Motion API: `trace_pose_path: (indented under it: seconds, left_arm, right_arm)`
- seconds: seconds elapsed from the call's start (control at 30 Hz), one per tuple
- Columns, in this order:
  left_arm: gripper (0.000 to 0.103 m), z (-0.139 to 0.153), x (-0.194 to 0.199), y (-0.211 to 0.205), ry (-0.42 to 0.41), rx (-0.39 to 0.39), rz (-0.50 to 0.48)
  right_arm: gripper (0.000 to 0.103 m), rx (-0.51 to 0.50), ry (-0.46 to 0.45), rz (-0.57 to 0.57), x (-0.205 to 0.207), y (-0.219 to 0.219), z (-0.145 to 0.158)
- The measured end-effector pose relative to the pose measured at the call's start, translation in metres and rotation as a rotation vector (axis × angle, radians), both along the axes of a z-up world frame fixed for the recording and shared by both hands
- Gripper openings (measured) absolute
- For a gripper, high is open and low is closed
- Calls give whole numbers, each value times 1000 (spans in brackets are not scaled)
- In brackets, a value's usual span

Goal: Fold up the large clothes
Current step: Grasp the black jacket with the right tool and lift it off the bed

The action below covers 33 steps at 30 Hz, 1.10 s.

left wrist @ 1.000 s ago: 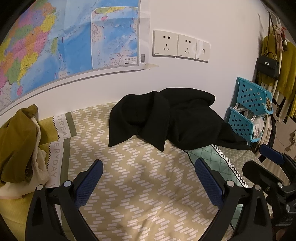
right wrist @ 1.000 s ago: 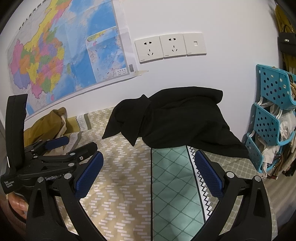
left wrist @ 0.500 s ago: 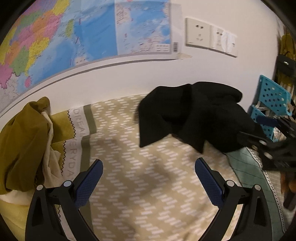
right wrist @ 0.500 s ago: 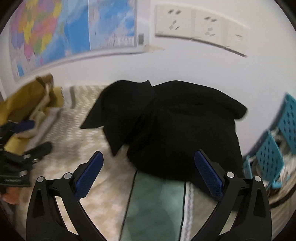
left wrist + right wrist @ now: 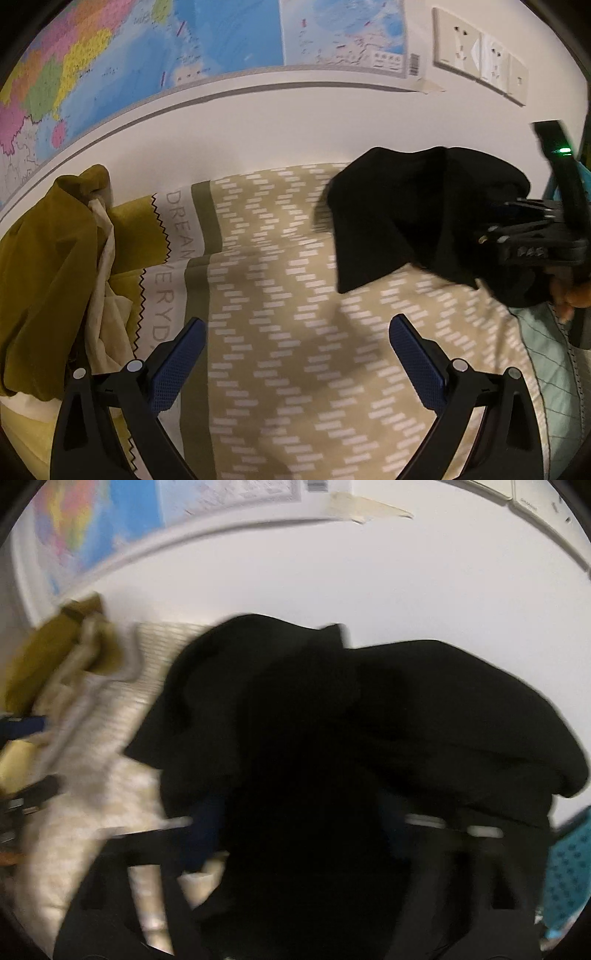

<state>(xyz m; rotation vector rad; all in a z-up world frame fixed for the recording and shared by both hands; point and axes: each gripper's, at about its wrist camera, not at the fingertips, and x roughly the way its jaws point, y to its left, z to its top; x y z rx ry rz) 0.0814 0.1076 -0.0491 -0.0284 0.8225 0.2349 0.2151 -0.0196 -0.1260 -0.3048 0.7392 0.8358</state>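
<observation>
A black garment [image 5: 417,210] lies crumpled on the patterned bedspread [image 5: 280,295] against the white wall. My left gripper [image 5: 295,362] is open and empty over the beige bedspread, left of the garment. My right gripper [image 5: 299,834] is pushed into the black garment [image 5: 332,720], which fills the blurred right wrist view and lies between its fingers. The jaws look spread wide, though blur and black cloth hide much of them. The right gripper also shows in the left wrist view [image 5: 532,236] at the garment's right edge.
A mustard and cream clothes heap [image 5: 51,266] lies at the left of the bed. A map [image 5: 147,55] and wall sockets [image 5: 480,59] are on the wall behind. A teal basket [image 5: 569,871] stands at the right.
My right gripper has moved forward into the black garment, which now fills its view. My left gripper has swung left, so the garment has shifted to its right.
</observation>
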Motion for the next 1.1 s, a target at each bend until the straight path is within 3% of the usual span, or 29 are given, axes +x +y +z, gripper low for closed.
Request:
trace_pose_path:
  seconds: [0.03,0.1,0.2,0.27,0.3,0.33,0.4,0.43,0.5,0.53,0.57,0.6,0.63,0.77,0.9,1.0,1.03,1.1]
  left_arm:
    - [96,-2,2,3,3,1,7]
    - [96,-3,4,9,9,2,16]
    - [96,-5,8,18,7,16,30]
    - [96,-6,12,22,8,26,37]
    - [96,-7,15,24,11,34,40]
    - [96,-8,18,26,10,45,41]
    - [96,-8,20,27,9,59,42]
    - [96,-7,22,29,7,59,39]
    - [96,-6,26,29,6,64,29]
    - [96,-5,28,29,2,71,19]
    - [96,-4,29,29,-3,76,12]
    - [96,-2,31,29,-14,84,-2]
    - [96,1,33,29,-24,90,-20]
    - [96,11,42,24,-83,87,-105]
    - [96,22,59,1,-153,43,-284]
    - [96,27,67,-30,-211,6,-479]
    - [96,25,69,-43,-219,11,-563]
    - [96,20,68,-64,-240,40,-643]
  right_arm:
    - [25,-11,-15,14,-7,-3,5]
    - [9,-13,-64,29,-26,-15,19]
    - [10,78,-124,51,-55,-47,47]
    - [22,48,-140,48,-65,-56,45]
    - [36,27,-126,43,-65,-55,40]
    - [60,15,-105,49,-64,-52,34]
    - [82,-22,-130,14,-64,-41,19]
    - [81,-23,-126,14,-61,-35,13]
    - [74,-13,-116,21,-56,-22,6]
    - [48,-31,-128,18,-53,-16,4]
    - [31,-59,-132,9,-50,-10,2]
    - [18,-62,-113,-3,-47,-10,5]
    - [13,-48,-128,-12,-48,-11,11]
    - [9,57,-296,-69,-72,-56,77]
    - [8,123,-431,-157,-91,-107,140]
    - [8,148,-465,-190,-98,-131,166]
    - [8,158,-463,-194,-99,-134,170]
    - [8,164,-467,-214,-100,-142,175]
